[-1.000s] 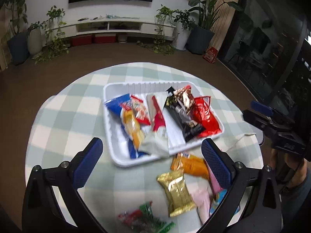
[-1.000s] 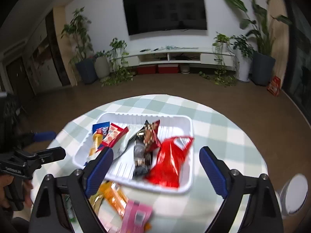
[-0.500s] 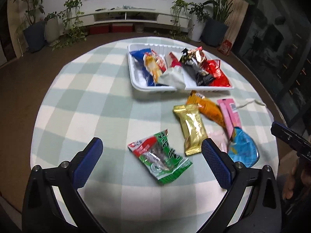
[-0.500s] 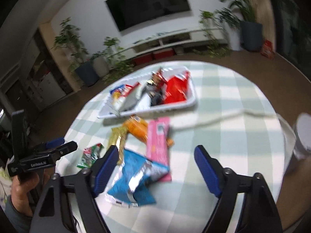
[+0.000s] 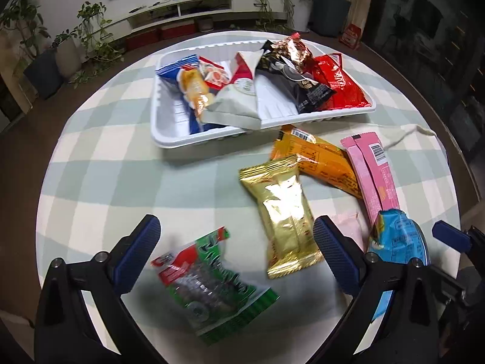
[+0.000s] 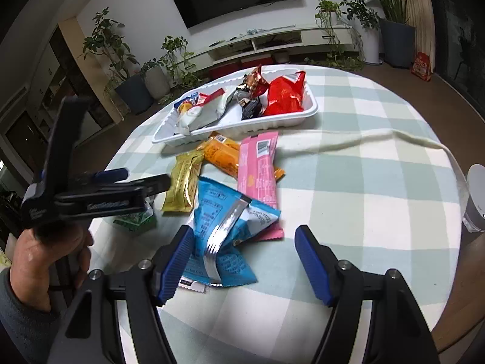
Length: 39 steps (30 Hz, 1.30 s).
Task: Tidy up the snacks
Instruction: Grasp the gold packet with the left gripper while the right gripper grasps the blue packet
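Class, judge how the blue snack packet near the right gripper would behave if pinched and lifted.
The blue snack packet is puffed and creased, so probably light and floppy. Its glossy film and silver seam may slip. It lies flat: unlikely to roll.

My round table [image 5: 100,157] has a cloth with pale green and white squares. A white tray [image 5: 169,142] sits on it at the far side, full of snack bags. In front of the tray, five packs lie right on the cloth. An orange pack [image 5: 321,160] is just beside the tray. A gold pack [image 5: 282,209] lies partly on top of it. A long pink pack [image 5: 376,173] lies beside them. A blue pack [image 6: 221,227] covers the pink one's near end. A green pack [image 5: 212,285] lies apart, close to me.
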Available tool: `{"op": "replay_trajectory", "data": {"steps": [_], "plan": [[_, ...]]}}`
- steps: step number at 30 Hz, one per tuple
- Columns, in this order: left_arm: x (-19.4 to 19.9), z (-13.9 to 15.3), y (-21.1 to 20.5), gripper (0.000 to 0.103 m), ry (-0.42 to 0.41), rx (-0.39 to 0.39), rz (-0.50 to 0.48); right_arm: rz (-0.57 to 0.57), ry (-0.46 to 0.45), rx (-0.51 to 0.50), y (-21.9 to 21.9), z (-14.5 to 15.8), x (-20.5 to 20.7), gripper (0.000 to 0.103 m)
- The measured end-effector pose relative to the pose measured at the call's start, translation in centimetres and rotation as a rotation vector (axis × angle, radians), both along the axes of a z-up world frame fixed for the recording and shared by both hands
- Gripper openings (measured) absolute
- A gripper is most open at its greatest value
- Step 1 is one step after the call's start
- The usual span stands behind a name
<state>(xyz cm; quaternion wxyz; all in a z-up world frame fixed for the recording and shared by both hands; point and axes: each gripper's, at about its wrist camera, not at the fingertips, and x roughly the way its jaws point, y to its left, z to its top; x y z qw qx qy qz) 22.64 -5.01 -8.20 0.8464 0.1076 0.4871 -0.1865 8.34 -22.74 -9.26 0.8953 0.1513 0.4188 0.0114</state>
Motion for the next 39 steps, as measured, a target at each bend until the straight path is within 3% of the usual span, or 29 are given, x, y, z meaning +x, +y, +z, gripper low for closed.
{"op": "replay_trajectory", "data": {"steps": [5, 12, 16, 22, 25, 27, 39], "plan": [[1.2, -0.9, -1.2, 0.101, 0.017, 0.008, 0.004, 0.010, -0.008, 0.008, -0.2, -0.4, -0.1, 0.073], [2.7, -2.2, -2.1, 0.084, 0.046, 0.023, -0.020, 0.026, -0.014, 0.011, -0.1, -0.6, -0.2, 0.073], [3.1, -3.0, -2.2, 0.083, 0.052, 0.058, -0.008, 0.036, -0.020, -0.009, 0.2, -0.6, -0.3, 0.073], [3.8, -3.4, -2.0, 0.083, 0.058, 0.045, -0.010, 0.048, -0.016, -0.019, 0.5, -0.7, -0.3, 0.071], [3.4, -3.3, -1.8, 0.058, 0.067, 0.007, -0.041, 0.056, -0.011, -0.021, 0.7, -0.8, -0.3, 0.070], [3.4, -3.1, -1.8, 0.031, 0.061, -0.003, -0.049, 0.061, -0.012, -0.022, 0.8, -0.8, -0.3, 0.068], [3.0, -2.5, -0.1, 0.030, 0.058, -0.083, -0.094, 0.062, 0.011, -0.015, 1.4, -0.3, -0.3, 0.061]]}}
